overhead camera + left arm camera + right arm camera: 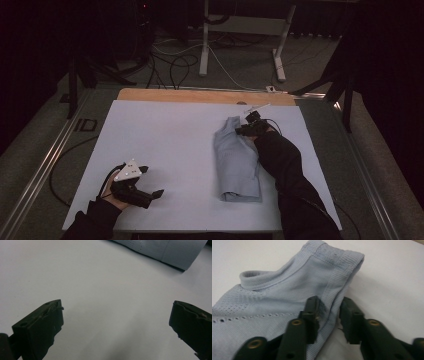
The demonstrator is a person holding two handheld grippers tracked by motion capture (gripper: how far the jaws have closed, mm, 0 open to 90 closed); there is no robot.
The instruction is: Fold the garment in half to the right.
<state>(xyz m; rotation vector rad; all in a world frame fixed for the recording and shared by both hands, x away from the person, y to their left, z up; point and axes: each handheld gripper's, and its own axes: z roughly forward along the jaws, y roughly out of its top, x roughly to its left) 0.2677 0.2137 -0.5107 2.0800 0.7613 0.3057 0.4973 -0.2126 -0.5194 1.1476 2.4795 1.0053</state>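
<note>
- White sheeting (165,150) covers the table; beyond it, a dim floor carries cables (175,62) and a stand's legs (280,60).
- Left gripper (150,187) rests at the near left corner, jaws spread wide over bare sheet, holding nothing.
- Folded pale-blue garment (235,160) lies right of centre.
- Right gripper (329,315) pinches the garment's ribbed edge at the far end; jaws nearly closed on the fabric.
- Judgement: seat the hem deeper before lifting; nothing obstructs.
</note>
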